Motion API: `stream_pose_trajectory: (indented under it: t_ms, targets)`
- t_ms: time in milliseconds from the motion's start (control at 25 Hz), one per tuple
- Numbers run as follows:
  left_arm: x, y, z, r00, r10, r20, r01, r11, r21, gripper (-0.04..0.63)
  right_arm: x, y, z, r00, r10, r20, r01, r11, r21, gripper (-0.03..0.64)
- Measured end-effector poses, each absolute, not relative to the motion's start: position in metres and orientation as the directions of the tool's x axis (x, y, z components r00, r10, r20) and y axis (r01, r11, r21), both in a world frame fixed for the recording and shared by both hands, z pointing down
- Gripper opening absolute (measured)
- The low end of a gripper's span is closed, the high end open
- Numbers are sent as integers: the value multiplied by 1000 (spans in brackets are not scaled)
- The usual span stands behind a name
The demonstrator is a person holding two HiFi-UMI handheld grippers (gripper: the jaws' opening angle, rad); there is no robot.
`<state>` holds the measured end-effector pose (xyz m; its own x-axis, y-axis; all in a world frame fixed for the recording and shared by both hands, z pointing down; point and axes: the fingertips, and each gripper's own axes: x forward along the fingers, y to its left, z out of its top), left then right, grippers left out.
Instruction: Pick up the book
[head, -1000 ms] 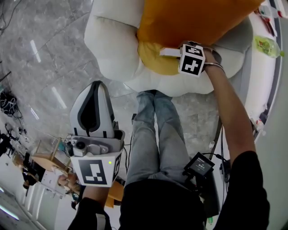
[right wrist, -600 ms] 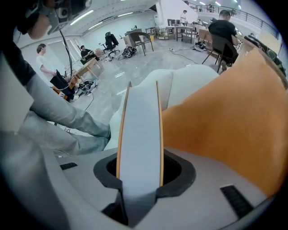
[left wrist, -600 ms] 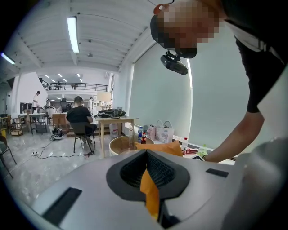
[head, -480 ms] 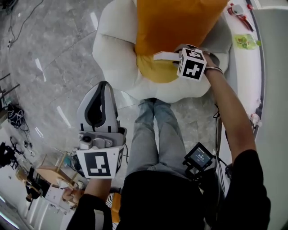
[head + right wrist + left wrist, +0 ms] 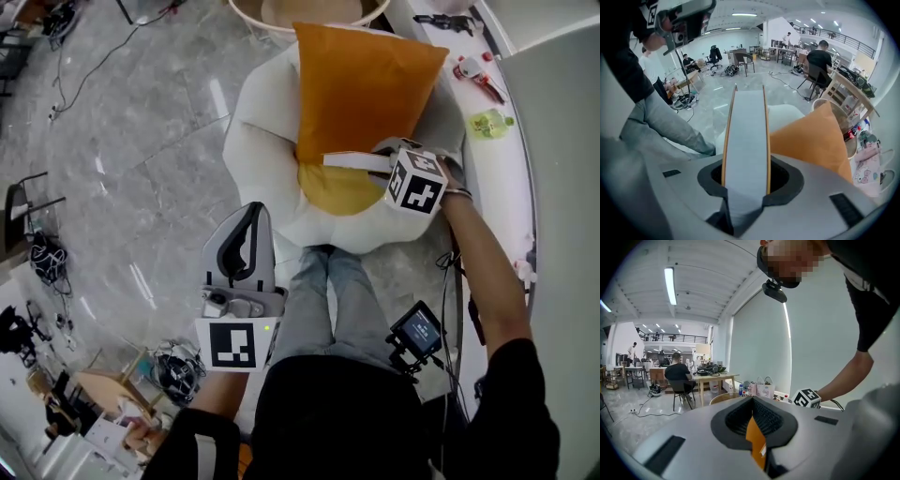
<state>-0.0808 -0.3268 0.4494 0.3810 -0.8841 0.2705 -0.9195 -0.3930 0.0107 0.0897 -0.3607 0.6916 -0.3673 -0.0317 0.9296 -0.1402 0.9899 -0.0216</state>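
The book [image 5: 349, 176] has a yellow cover and a white page block. My right gripper [image 5: 382, 167] is shut on it and holds it above the white armchair [image 5: 267, 155], in front of the orange cushion [image 5: 361, 84]. In the right gripper view the book's [image 5: 745, 136] page edge runs straight out from between the jaws of the right gripper [image 5: 745, 182], a yellow cover edge on each side. My left gripper [image 5: 251, 216] hangs over the floor left of the person's legs, apart from the book. Its tips meet with nothing between them in the left gripper view [image 5: 752, 404].
The person's legs in jeans [image 5: 328, 300] stand in front of the armchair. A small monitor [image 5: 417, 333] hangs at the waist. A white counter [image 5: 497, 159] with small items runs along the right. A round table [image 5: 309, 9] stands behind the chair. Cables [image 5: 42, 253] lie on the grey floor.
Both grippers have risen. The book has come up off the armchair seat in the right gripper, and more of the orange cushion now shows.
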Motion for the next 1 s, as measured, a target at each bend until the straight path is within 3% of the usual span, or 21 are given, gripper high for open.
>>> stream_pose_trajectory:
  t_ms: [520,1000]
  targets:
    - [-79,-317,375,394,-897,200,-908,-413,-64,11,93,-377,504,-582,-264,769,-331,941,73,150]
    - [-56,-300,308,413,-904,110,-899,-424,-110,11,144,-359,324,-767,-536,352,-567,824,20,151]
